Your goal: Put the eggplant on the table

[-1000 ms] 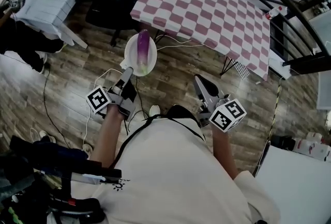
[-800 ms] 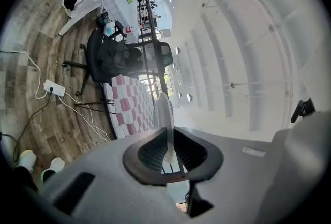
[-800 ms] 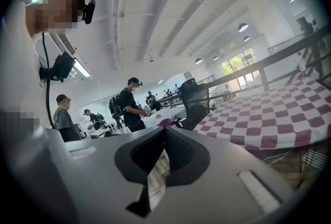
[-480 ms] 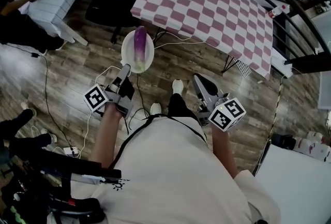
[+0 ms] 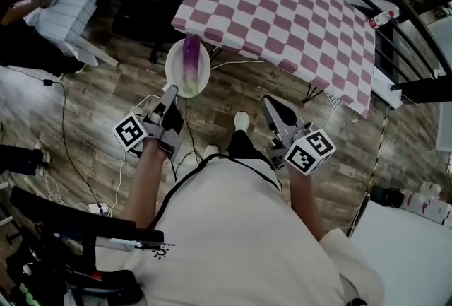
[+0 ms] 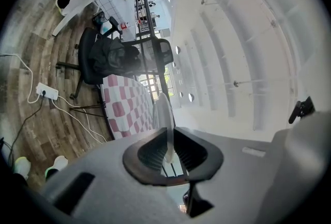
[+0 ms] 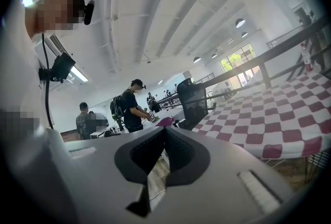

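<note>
Head view: since a second before, the person had stepped forward, so the white plate [image 5: 200, 77] carrying the purple eggplant [image 5: 191, 52] had come close to the near corner of the checked counter [image 5: 282, 11], though it was not yet over it. The task looked to be in its carrying stage. The left gripper [image 5: 171, 92] held the plate's near rim, with the eggplant beyond its fingers. The right gripper [image 5: 271, 102] pointed at the counter.

Left gripper view: the fingers were pinched on the plate, seen edge-on. The eggplant was hidden.

Right gripper view: the fingers were closed together and held nothing. A small purple shape past their tips was perhaps the eggplant, but too small to tell.
</note>
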The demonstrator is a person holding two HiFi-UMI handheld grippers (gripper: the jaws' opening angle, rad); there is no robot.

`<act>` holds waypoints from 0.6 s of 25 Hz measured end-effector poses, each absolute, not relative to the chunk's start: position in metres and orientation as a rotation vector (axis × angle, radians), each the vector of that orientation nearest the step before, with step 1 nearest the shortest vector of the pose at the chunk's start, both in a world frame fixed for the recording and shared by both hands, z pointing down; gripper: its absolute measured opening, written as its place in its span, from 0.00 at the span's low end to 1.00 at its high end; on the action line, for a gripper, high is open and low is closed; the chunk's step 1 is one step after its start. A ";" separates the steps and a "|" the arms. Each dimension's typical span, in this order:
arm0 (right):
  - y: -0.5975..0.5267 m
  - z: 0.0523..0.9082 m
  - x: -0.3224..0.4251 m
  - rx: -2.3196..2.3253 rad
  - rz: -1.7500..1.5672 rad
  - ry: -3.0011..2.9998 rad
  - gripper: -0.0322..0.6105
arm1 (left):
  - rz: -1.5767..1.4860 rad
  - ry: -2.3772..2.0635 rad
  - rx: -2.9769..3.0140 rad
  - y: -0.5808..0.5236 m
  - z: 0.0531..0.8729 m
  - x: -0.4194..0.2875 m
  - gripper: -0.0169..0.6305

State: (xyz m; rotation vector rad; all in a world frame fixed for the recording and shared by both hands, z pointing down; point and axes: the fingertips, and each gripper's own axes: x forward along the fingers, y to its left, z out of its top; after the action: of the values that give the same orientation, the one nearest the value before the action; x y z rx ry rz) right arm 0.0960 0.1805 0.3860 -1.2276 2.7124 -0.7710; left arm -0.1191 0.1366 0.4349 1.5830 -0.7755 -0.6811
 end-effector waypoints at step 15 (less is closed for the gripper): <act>0.090 0.383 0.137 -1.143 -0.761 2.756 0.06 | -0.711 -0.827 1.587 0.060 0.425 -0.082 0.09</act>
State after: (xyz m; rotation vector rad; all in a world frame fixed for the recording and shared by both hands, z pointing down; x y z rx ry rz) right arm 0.1372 0.0896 0.3832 -1.1431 2.7560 -0.7609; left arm -0.0823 0.0602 0.4252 1.5873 -0.8274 -0.7113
